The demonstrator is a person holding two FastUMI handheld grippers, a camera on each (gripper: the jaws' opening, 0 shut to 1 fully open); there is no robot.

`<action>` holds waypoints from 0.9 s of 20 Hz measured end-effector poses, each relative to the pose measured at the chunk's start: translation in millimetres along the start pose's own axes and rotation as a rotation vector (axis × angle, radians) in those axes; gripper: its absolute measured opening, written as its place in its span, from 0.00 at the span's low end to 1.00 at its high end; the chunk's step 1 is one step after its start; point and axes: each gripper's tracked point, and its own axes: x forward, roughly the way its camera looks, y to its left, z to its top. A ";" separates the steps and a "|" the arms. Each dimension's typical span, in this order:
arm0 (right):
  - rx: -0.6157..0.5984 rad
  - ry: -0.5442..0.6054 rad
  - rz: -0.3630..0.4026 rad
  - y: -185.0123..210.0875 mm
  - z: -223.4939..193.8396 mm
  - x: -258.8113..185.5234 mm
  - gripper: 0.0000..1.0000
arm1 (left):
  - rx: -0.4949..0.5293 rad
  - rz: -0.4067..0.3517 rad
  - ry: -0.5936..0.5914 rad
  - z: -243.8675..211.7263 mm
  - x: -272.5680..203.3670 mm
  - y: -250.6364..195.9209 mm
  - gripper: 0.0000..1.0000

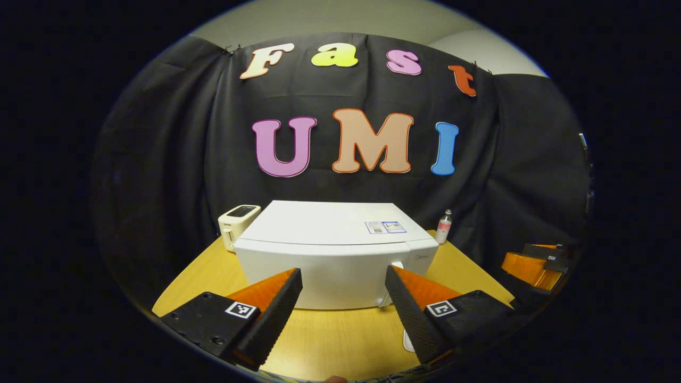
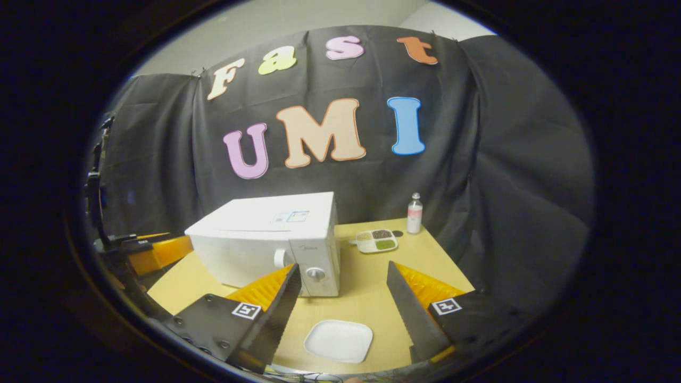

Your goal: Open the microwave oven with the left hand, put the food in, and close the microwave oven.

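The white microwave (image 1: pixel 330 250) stands on the wooden table with its door shut; its handle (image 1: pixel 396 264) is at the door's right edge. My left gripper (image 1: pixel 343 274) hangs open in front of the door, apart from it, holding nothing. In the right gripper view the microwave (image 2: pixel 266 234) shows its handle (image 2: pixel 279 259) and a knob (image 2: pixel 315 273). A divided tray of food (image 2: pixel 376 240) lies behind it to the right. My right gripper (image 2: pixel 343 268) is open and empty above an empty white square plate (image 2: pixel 339 340).
A white toaster-like box (image 1: pixel 238 223) sits left of the microwave, and a small bottle (image 1: pixel 443 226) (image 2: pixel 414 214) stands at the back near the cloth wall. The other gripper appears at the right edge (image 1: pixel 537 263) and at the left edge (image 2: pixel 154 250).
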 end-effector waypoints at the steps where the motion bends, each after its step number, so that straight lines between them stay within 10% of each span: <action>1: 0.001 -0.006 -0.004 -2.8 4.1 -0.9 0.92 | -0.002 0.010 0.001 -0.1 -5.1 0.8 0.98; 18: -0.022 -0.104 0.004 -32.3 43.5 -12.6 0.92 | -0.026 -0.015 -0.044 17.0 -16.7 -29.4 0.97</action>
